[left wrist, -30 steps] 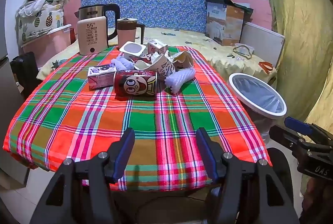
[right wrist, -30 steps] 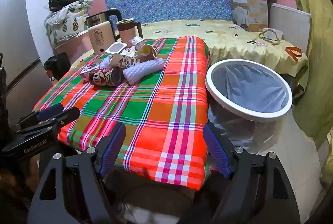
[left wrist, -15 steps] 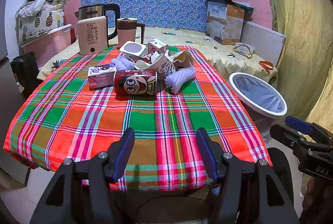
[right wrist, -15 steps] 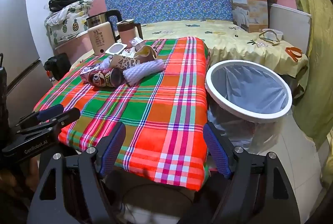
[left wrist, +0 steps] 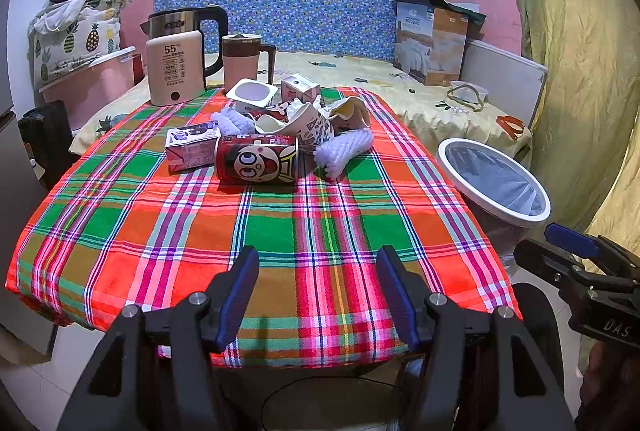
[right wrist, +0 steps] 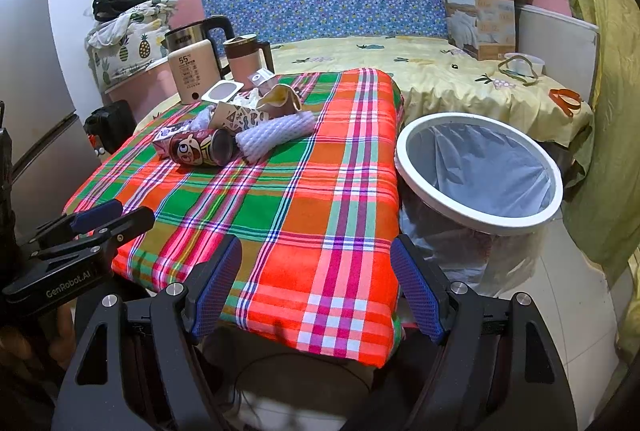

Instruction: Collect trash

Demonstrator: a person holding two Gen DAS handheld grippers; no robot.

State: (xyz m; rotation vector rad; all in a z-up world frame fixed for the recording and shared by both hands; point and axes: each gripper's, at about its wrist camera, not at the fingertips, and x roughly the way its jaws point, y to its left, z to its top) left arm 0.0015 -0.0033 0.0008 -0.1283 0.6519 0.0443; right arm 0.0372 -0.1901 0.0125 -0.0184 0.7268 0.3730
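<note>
A pile of trash lies at the far middle of the plaid table [left wrist: 280,231]: a red cartoon can [left wrist: 256,164] on its side, a purple milk carton [left wrist: 191,147], white foam netting [left wrist: 344,151], crumpled paper cups [left wrist: 304,125] and a yogurt tub [left wrist: 255,94]. The can [right wrist: 200,147] and the netting [right wrist: 276,135] also show in the right wrist view. A white-rimmed bin [left wrist: 494,181] with a liner stands on the floor right of the table; it also shows in the right wrist view [right wrist: 480,171]. My left gripper [left wrist: 318,293] is open and empty at the table's near edge. My right gripper [right wrist: 316,291] is open and empty at the near right corner.
A kettle [left wrist: 180,59], a white warmer [left wrist: 174,69] and a pink jug [left wrist: 244,65] stand at the table's far left. A bed [left wrist: 420,99] with a cardboard box [left wrist: 432,39] lies behind. A yellow curtain [left wrist: 580,71] hangs at the right. A fridge [right wrist: 32,103] is on the left.
Both views have shifted very slightly; the table and bin sit a touch lower in frame. Both grippers stay open and nothing on the table has moved.
</note>
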